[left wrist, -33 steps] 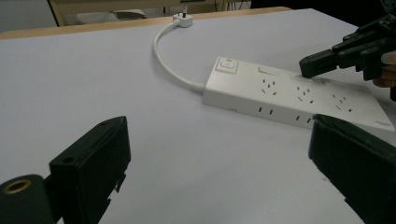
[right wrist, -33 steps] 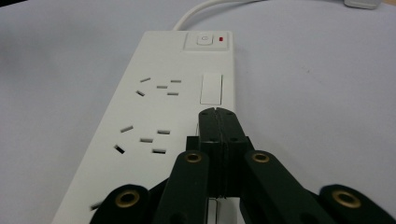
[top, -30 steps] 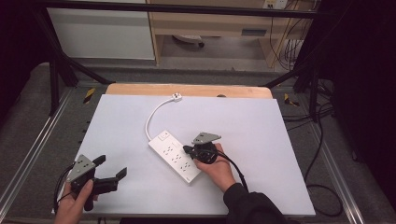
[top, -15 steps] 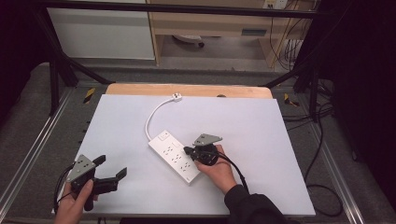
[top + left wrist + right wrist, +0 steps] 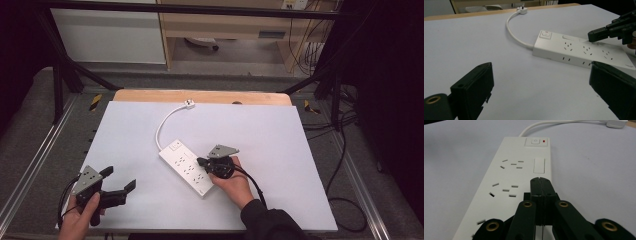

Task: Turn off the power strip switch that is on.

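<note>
Nothing moved: right tool (image 5: 540, 181) together over power strip (image 5: 506, 187); left tool (image 5: 541, 95) apart.

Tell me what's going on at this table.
A person works on a white plastic power strip lying on the white table. The right gripper, jaws shut with nothing between them, rests its tips over the strip's top beside the sockets. The left gripper sits open near the table's front left corner, apart from the strip. The strip's white plug lies unplugged at the far edge.

Black two-jaw gripper (image 5: 204, 162) with grey triangular plate, brass-ringed screws, dark sleeve (image 5: 270, 224).
</note>
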A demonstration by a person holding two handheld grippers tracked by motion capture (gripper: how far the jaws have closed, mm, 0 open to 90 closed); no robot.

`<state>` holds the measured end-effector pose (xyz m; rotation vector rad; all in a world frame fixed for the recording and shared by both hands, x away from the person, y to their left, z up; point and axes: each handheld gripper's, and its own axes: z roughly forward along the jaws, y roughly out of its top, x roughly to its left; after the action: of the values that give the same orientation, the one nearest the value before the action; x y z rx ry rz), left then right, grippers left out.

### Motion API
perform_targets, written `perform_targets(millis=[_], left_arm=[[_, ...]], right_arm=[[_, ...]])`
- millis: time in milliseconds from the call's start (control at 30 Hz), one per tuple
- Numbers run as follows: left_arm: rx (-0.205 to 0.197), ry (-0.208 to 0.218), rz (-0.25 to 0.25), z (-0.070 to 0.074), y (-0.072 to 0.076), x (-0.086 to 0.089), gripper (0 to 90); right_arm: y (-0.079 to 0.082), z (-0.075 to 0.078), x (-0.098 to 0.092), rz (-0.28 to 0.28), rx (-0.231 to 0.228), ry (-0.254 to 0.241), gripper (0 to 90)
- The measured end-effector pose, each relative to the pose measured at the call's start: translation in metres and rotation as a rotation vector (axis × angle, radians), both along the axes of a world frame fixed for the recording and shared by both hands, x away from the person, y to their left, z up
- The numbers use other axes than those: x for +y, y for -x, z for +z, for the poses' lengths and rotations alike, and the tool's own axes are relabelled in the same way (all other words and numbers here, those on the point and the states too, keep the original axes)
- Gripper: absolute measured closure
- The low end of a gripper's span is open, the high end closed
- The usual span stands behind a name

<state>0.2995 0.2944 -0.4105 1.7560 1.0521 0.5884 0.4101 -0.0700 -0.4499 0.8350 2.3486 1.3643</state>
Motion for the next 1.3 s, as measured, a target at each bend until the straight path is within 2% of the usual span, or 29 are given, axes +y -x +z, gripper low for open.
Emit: perform_targets(millis=[300,600,1167,1300], left_arm=[[-0.001,-0.002,0.000,-0.0001,0.0000,-0.0002,5.6],[0.000,-0.002,-0.001,-0.0002,0.0000,-0.0004,5.6],[-0.001,-0.001,-0.001,0.0000,0.0001,-0.0005,5.6],[-0.002,-0.001,-0.001,0.0000,0.0002,-0.0005,5.6]], right_arm=[[0.0007,-0.0014,-0.0009,0.000,-0.005,-0.010,90.0],[0.0018,-0.0040,-0.0033,-0.002,0.010,-0.023,90.0],[0.0014,-0.0024,-0.0024,-0.007,0.014,-0.014,90.0],[0.0009,-0.0011,-0.0029,-0.011,0.009,-0.032,90.0]])
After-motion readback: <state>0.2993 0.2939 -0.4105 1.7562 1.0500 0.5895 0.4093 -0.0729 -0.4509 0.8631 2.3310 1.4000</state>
